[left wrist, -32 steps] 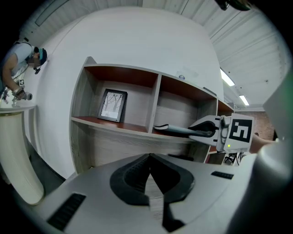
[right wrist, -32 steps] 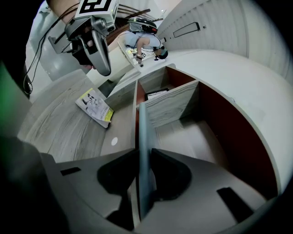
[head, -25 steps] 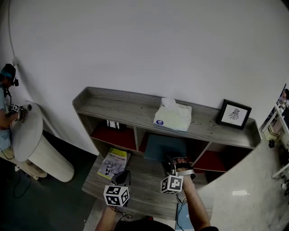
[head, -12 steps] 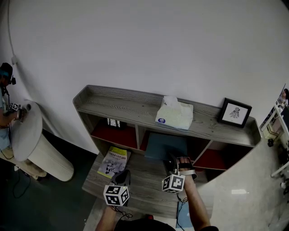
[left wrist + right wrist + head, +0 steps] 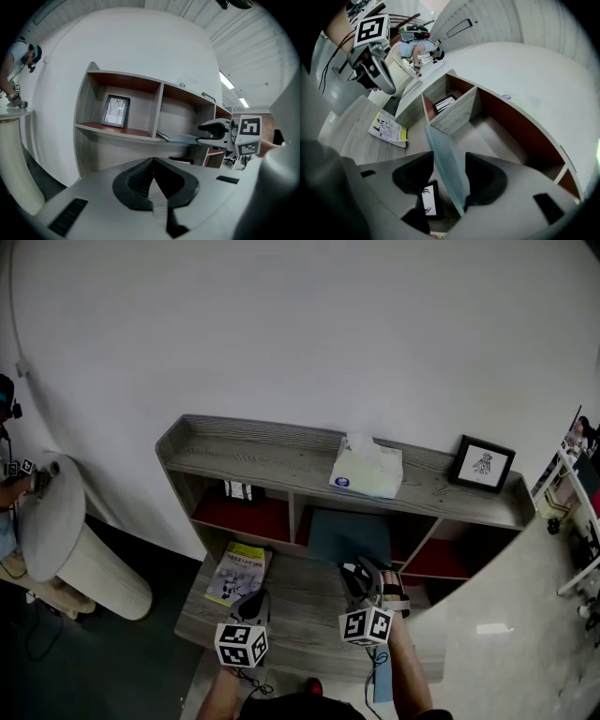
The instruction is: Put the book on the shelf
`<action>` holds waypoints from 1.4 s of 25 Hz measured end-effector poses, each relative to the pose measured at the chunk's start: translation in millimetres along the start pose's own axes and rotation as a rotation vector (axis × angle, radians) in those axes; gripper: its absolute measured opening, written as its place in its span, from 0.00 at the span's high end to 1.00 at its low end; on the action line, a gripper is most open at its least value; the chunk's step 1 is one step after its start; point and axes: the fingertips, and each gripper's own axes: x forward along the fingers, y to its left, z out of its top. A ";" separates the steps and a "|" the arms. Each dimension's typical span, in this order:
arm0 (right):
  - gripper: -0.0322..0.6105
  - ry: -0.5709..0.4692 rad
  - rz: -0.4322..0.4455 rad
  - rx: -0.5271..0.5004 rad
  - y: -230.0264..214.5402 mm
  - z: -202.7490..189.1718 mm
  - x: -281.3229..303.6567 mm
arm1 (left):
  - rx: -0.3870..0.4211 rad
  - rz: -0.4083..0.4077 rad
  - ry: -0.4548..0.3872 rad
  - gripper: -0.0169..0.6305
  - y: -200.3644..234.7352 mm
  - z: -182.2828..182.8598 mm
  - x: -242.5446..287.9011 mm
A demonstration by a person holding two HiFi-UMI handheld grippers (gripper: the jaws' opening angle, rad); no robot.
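A thin teal book [image 5: 349, 534] stands tilted in the middle compartment of the grey wooden shelf [image 5: 272, 460]. My right gripper [image 5: 359, 576] is at that compartment's mouth. In the right gripper view the book [image 5: 445, 159] runs between the jaws of this gripper [image 5: 449, 180]. The jaws have just been opening and stand wider than the book, with a gap on the left side. My left gripper [image 5: 251, 606] hovers over the low table [image 5: 300, 624], shut and empty [image 5: 153, 161]. From its view the book [image 5: 180, 138] and the right gripper [image 5: 213, 133] show at the right.
A yellow booklet [image 5: 238, 573] lies on the low table's left side. A tissue box [image 5: 367, 468] and a framed picture [image 5: 485, 464] sit on the shelf top. A small frame [image 5: 236, 490] stands in the left compartment. A person works at a round white table [image 5: 56, 512] at the far left.
My right gripper has risen a little and rolled, and its jaws have spread round the teal book. The left gripper has stayed in place.
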 end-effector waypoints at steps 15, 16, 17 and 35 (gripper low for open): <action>0.73 -0.115 -0.275 0.551 -8.5 63.7 -100.3 | 0.116 -0.150 -0.102 0.96 1.1 42.1 -65.9; 0.75 -0.114 -0.283 0.594 -3.9 63.4 -106.1 | 0.127 -0.165 -0.106 0.96 0.3 43.3 -70.3; 0.76 -0.112 -0.292 0.636 1.1 63.1 -111.6 | 0.134 -0.181 -0.110 0.96 -0.3 43.9 -74.4; 0.90 0.083 -0.431 0.928 132.0 66.0 -224.4 | 0.189 -0.423 -0.009 0.96 -11.0 -19.3 -145.7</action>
